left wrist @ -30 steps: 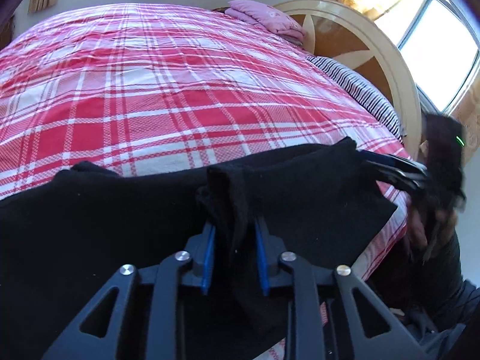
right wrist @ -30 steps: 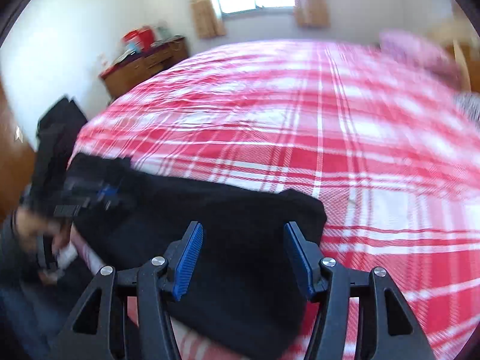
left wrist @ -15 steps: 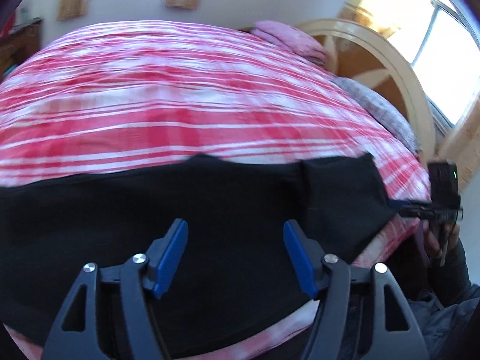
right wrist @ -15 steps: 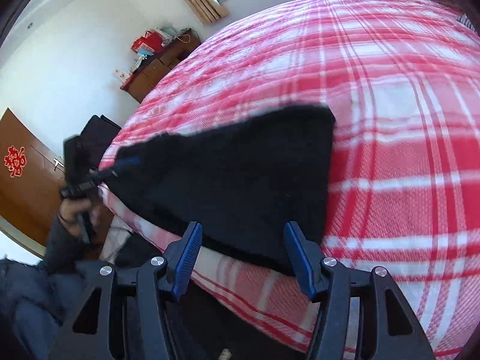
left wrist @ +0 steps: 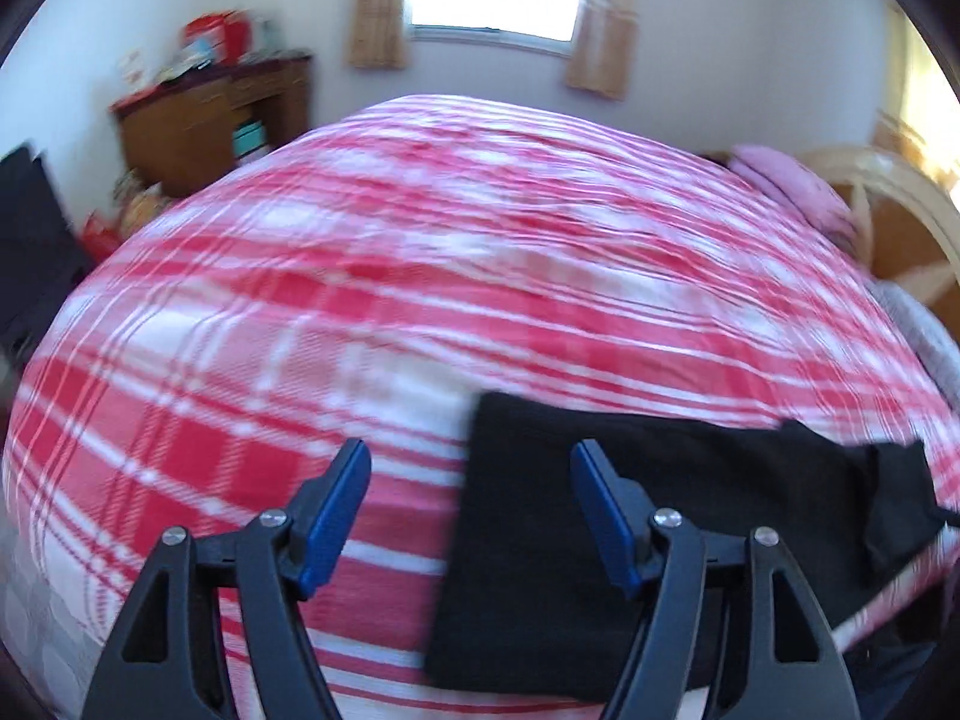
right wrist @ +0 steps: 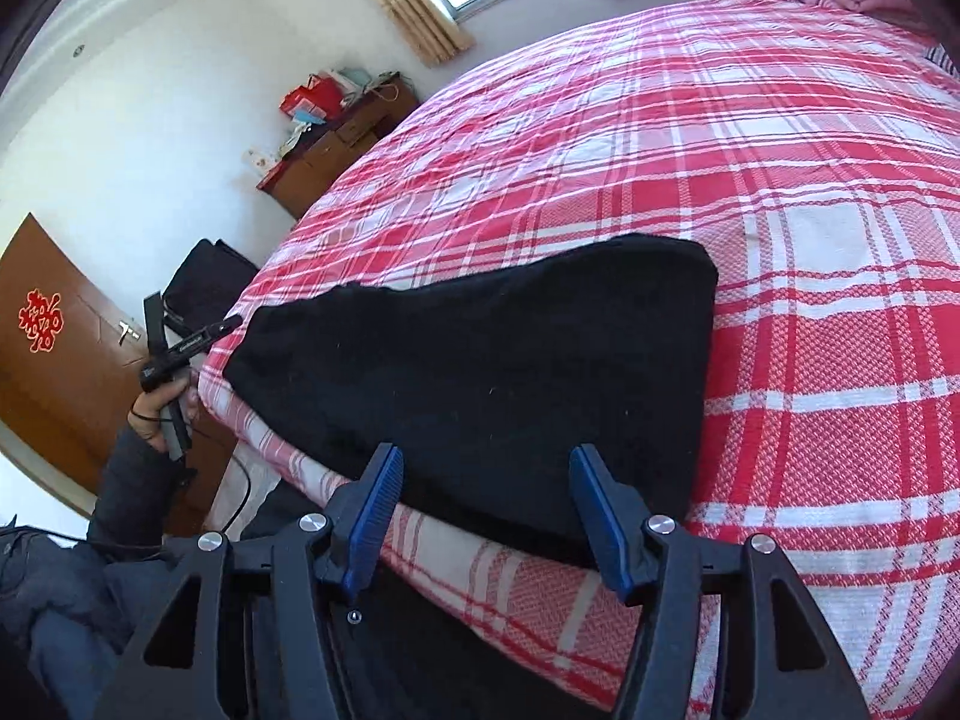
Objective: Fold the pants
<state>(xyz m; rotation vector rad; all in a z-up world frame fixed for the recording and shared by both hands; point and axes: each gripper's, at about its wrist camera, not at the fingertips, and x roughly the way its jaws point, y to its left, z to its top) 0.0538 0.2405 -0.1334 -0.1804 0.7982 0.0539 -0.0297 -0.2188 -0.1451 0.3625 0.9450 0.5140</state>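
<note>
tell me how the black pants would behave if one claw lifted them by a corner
The black pants would probably sag and unfold, since they lie limp and follow the curve of the plaid bedspread. They look like thick soft fabric, so likely not slippery between the pads. Their near edge sits close to the bed's edge, so a push that way might slide them off.

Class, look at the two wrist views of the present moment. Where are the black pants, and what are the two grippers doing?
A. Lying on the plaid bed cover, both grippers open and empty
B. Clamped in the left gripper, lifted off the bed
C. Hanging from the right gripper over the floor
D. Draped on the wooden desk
A: the black pants lie flat on the red plaid bed cover, and the left gripper and right gripper both stand open with nothing between their pads.
</note>
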